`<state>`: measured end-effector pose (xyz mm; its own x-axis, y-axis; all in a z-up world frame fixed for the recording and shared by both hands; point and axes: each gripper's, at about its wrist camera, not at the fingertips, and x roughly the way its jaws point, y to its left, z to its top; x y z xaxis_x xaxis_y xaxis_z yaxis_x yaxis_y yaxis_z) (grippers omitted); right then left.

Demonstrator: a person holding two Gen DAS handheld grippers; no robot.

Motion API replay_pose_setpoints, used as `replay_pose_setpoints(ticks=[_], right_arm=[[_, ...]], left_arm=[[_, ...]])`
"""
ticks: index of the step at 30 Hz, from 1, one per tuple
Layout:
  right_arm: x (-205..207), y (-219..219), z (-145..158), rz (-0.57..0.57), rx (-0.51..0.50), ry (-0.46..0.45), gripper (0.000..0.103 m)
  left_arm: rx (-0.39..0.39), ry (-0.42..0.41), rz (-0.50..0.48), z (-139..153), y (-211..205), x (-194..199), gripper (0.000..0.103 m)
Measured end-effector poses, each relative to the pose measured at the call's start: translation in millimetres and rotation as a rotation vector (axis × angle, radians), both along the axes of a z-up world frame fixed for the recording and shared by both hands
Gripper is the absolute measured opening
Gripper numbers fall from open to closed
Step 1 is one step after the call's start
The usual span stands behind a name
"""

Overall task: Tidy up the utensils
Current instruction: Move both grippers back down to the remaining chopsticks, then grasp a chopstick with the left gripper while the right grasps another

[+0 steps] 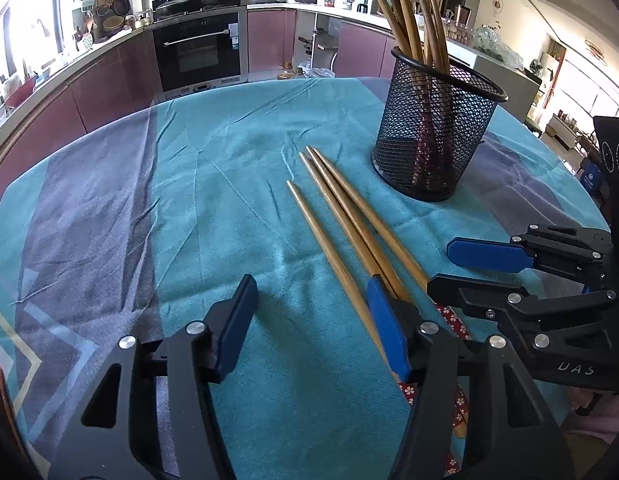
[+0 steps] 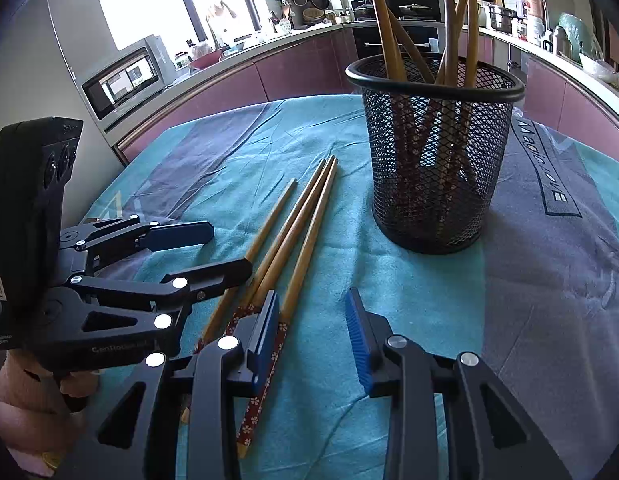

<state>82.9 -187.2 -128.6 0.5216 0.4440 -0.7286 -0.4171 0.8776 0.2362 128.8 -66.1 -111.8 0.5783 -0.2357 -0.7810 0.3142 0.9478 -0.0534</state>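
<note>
Three chopsticks (image 2: 293,232) lie on the teal cloth (image 1: 229,200), near-left of the mesh holder (image 2: 433,152). Left gripper (image 1: 309,320) and right gripper (image 2: 313,320) both stand released, grasping nothing. Recommendation: straddle one stick's patterned end squarely before clenching.

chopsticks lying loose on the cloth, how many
3. One lies apart on the left; two lie side by side, the middle one and the right one, nearest the mesh holder. The claws cover their patterned ends, so another could be hidden.
</note>
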Motion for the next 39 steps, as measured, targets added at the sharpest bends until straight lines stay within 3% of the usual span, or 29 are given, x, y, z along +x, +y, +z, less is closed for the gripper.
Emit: replay_pose_setpoints(ticks=[7,12,17,19,29,39], right_arm=[[2.0,5.4,1.8,0.002,-0.034,-0.011,0.030],[10.7,15.7,3.1,0.012,-0.064,-0.020,0.028],[24.0,24.8,1.3,0.012,-0.086,-0.020,0.022],[27.4,24.4,1.0,0.003,-0.073,-0.012,0.014],[26.3,0.4,2.0,-0.061,0.048,0.011,0.006],[12.5,4.9,9.0,0.037,0.057,0.002,0.006]], left_arm=[[0.014,-0.005,0.011,1.4,3.8,6.5,0.035],[0.017,-0.005,0.016,1.3,3.1,10.8,0.033],[0.011,-0.005,0.031,0.7,3.7,14.8,0.022],[-0.003,-0.001,0.037,0.6,4.4,16.4,0.014],[-0.103,-0.001,0.107,1.9,17.0,12.5,0.008],[-0.143,0.025,0.021,5.8,5.8,4.0,0.008]])
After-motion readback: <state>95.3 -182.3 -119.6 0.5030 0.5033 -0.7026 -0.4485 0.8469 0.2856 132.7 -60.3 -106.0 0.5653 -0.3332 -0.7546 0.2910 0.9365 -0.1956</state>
